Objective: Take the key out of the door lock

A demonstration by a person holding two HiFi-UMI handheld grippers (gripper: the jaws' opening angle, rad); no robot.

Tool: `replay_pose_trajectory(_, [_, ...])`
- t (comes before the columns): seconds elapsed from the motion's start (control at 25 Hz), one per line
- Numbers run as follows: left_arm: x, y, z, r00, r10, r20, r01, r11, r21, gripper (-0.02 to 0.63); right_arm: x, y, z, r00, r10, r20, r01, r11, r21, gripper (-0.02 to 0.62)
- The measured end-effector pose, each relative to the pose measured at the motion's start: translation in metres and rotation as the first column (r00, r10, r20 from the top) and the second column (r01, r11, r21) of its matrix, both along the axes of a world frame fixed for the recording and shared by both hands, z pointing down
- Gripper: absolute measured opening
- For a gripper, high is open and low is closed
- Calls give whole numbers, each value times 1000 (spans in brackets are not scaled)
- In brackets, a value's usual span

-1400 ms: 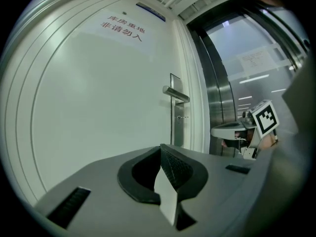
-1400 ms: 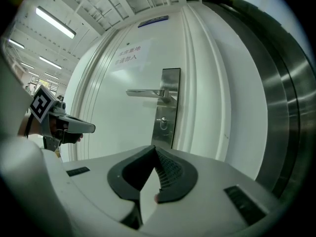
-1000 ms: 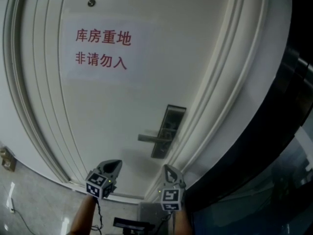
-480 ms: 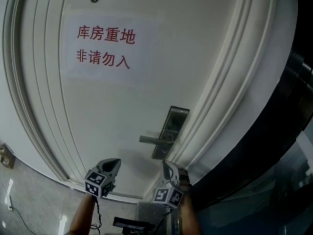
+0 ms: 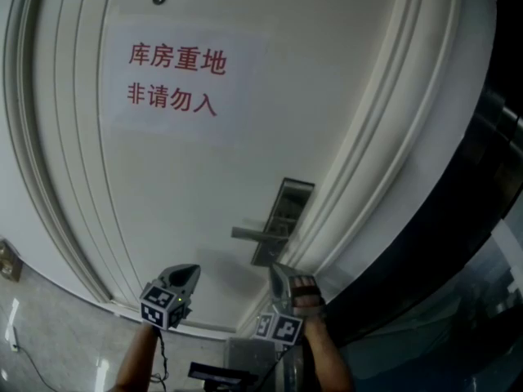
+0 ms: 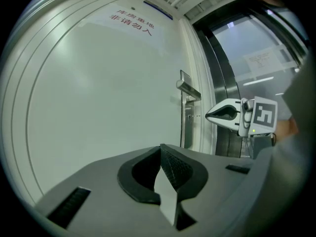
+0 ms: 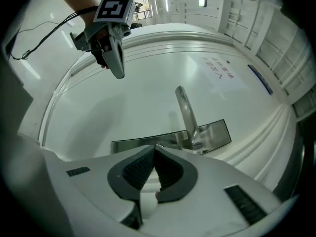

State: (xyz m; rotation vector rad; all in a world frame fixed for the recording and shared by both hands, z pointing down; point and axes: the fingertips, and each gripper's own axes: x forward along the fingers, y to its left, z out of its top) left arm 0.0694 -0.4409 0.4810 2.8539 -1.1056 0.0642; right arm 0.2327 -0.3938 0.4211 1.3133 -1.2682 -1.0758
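Right claw point(image 7: 155, 149) rolled, shut, tips just before door lock point(image 7: 217, 135).

Handle point(image 5: 253, 234) juts left from lock plate point(image 5: 288, 202), centre frame. Moulding point(image 5: 359, 178) crowds the plate's right edge. Bare door point(image 5: 188, 194) left of handle: open room.

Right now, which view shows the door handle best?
The right gripper view: the handle is close and large, standing off its plate. The head view shows it small; the left gripper view, far and edge-on.

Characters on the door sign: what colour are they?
The characters are red; the head view shows them best.
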Motion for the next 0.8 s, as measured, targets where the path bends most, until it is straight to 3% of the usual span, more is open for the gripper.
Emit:
replay_pose_trajectory(0.2, [0, 1, -1, 1000, -2, -1, 2, 1000, 1, 8, 2, -3, -2, 999, -1, -53, 2, 1000, 21, 12])
replay_pose_trajectory(0.56, [-3, 0, 2, 1000, -16, 0, 16, 1000, -5, 9, 5, -7, -10, 997, -10, -74, 15, 998, 63, 17])
replay_pose_trajectory(0.8, [-2, -4, 1, 1000, -18, -3, 18, 1000, -5, 9, 4, -14, -3, 998, -37, -56, 39, 998, 38, 55])
